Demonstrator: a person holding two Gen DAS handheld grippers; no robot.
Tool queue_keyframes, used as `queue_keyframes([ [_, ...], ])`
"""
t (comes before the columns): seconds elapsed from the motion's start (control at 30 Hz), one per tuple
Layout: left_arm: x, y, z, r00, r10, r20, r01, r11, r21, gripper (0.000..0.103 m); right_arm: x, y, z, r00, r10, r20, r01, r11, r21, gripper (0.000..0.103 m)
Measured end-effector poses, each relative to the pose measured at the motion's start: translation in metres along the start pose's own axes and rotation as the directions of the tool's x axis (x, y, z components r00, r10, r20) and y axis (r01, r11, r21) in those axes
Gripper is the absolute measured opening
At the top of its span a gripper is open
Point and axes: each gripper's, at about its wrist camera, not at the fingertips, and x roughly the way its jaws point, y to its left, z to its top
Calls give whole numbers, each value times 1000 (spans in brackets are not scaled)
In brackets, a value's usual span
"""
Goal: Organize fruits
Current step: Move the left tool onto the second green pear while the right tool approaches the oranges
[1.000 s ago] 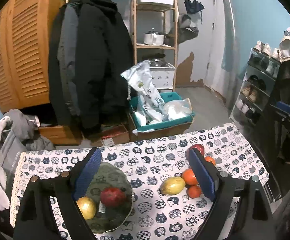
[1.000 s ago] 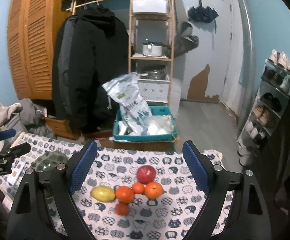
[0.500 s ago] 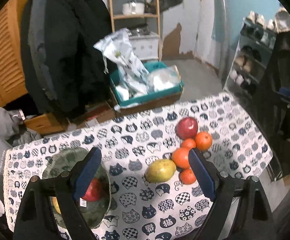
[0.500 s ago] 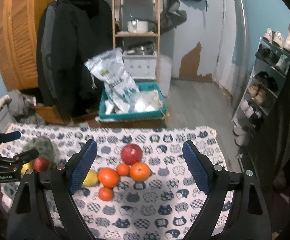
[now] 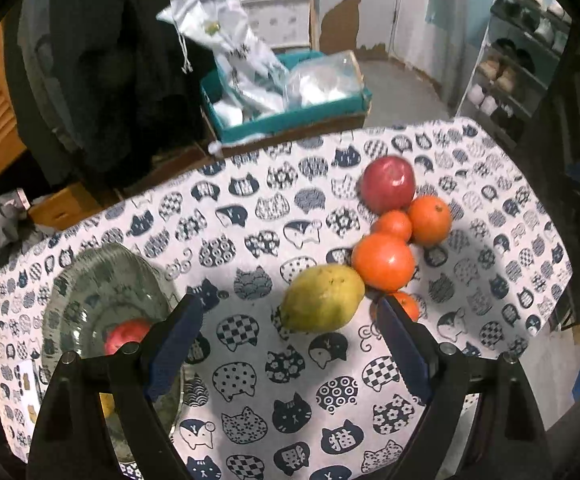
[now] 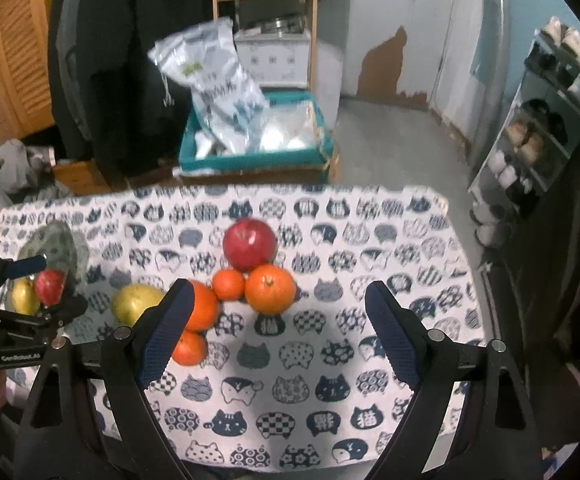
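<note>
**Fruit still mostly piled on the cat tablecloth**

Starting at the left: the glass bowl [image 5: 90, 280] sits on the cat-print tablecloth [image 5: 250, 380] with a red fruit [image 5: 124, 334] and a yellow one [image 6: 24, 300] inside it. The left gripper [image 5: 290, 344] hangs over the cloth just beside the bowl, jaws spread wide and nothing between them, pointing toward the yellow-green mango [image 5: 322, 298].

Right of that is the loose pile, all touching or nearly so: the mango, a big orange [image 5: 384, 260], a small tangerine [image 5: 393, 224], another orange [image 5: 430, 218], a red apple [image 5: 388, 184] at the far end, and one more small orange [image 5: 406, 304] half hidden behind the left gripper's finger.

The right gripper [image 6: 276, 336] is also wide open and empty, above the cloth in front of the pile.
</note>
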Motion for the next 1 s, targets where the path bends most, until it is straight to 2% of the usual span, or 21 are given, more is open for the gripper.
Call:
queue_keyframes([
  [0.23,40,-2,-9,996,12,-86,-11,1000,6,90,40,1,-14,994,-5,-110,4,1000,-3,87],
  [0.4,63,-8,-13,991,22,-134,-18,999,36,90,70,1,-24,982,-14,-190,12,1000,-10,87],
  [0.67,84,-18,-10,986,-14,-164,25,998,63,90,101,-5,-33,964,28,-263,-18,999,38,87],
  [0.83,104,-27,-12,977,7,-212,18,993,113,90,117,-10,-39,953,33,-300,-18,998,52,87],
  [1.0,118,-28,-12,973,-11,-230,36,994,101,90,126,-13,-41,949,33,-314,-17,998,56,87],
])
